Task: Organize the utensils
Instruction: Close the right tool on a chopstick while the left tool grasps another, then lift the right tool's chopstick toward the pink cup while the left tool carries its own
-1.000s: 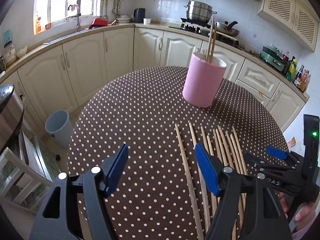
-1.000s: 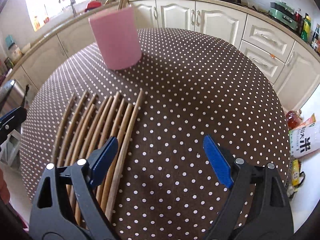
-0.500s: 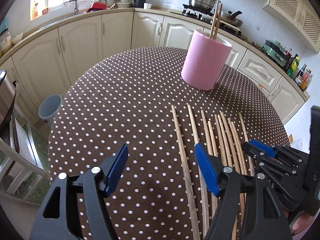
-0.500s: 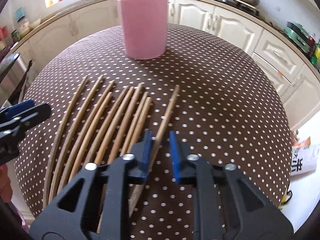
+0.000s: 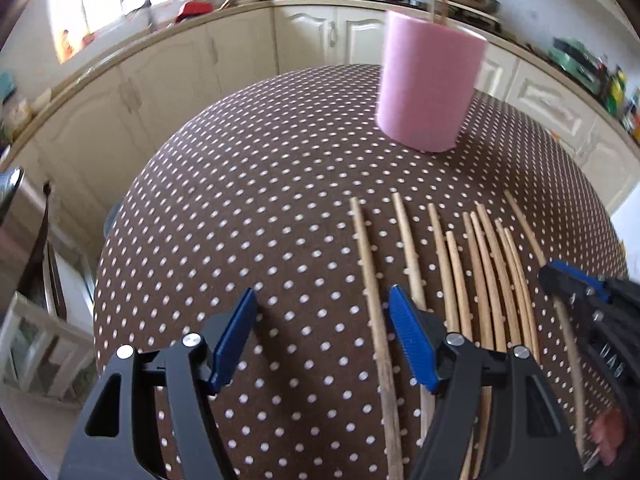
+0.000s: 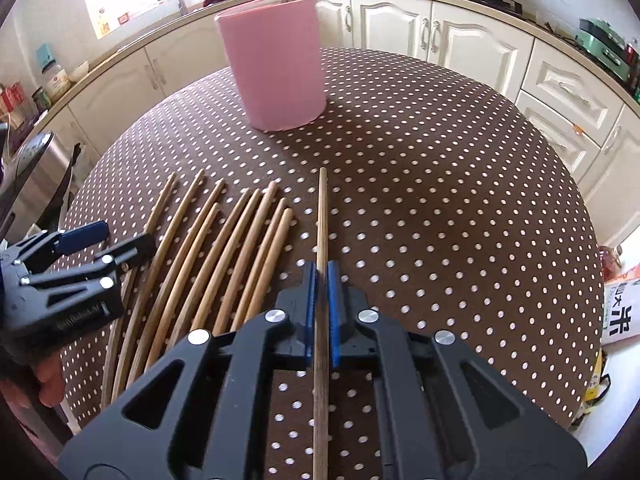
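On a round table (image 6: 460,184) under a brown polka-dot cloth, I work a gripper in each hand. At far left, my left gripper (image 5: 320,340) hangs low over the cloth with its blue pads apart; the jaws have just been closing in, and the leftmost chopstick (image 5: 374,312) of the row lies between them, untouched by either pad as far as I can see. To its right, the row of loose wooden chopsticks (image 6: 224,264) lies side by side on the cloth, tips fanned toward the far side. Right of that row, my right gripper (image 6: 322,312) is clenched on a single chopstick (image 6: 322,220), its blue pads pressed to both sides of the shaft, which points straight ahead, set apart from the others. Beyond the tips, the pink holder (image 6: 276,64) stands upright, well apart from the row, with chopsticks already poking out of its top. Nothing lies on the cloth between the held stick and the holder. Cream cabinets (image 6: 472,44) and a counter ring the table; a printed bag (image 6: 622,308) sits below its right edge.
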A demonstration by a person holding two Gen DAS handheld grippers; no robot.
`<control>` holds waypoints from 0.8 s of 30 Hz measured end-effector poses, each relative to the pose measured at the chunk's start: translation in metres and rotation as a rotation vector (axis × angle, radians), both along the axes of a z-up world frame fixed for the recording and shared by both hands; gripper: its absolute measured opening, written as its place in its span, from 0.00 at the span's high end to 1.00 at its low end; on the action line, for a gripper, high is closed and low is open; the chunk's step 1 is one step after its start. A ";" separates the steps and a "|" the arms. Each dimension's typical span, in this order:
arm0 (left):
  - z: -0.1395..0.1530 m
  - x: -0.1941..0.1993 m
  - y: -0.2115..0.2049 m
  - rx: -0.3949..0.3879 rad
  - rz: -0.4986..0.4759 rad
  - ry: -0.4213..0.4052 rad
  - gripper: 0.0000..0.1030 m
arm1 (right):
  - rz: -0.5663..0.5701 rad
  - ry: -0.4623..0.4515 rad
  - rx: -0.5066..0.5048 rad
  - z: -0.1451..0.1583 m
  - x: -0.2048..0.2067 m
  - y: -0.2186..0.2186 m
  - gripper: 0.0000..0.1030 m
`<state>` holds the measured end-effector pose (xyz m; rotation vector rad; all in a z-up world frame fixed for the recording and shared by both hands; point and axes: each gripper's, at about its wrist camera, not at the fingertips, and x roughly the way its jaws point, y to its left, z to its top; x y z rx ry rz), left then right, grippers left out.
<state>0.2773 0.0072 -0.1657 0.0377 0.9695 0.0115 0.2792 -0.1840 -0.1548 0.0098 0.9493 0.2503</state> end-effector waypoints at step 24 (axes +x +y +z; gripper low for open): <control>0.088 -0.018 0.010 -0.152 -0.033 -0.288 0.94 | -0.056 -0.251 0.178 0.079 -0.016 -0.036 0.94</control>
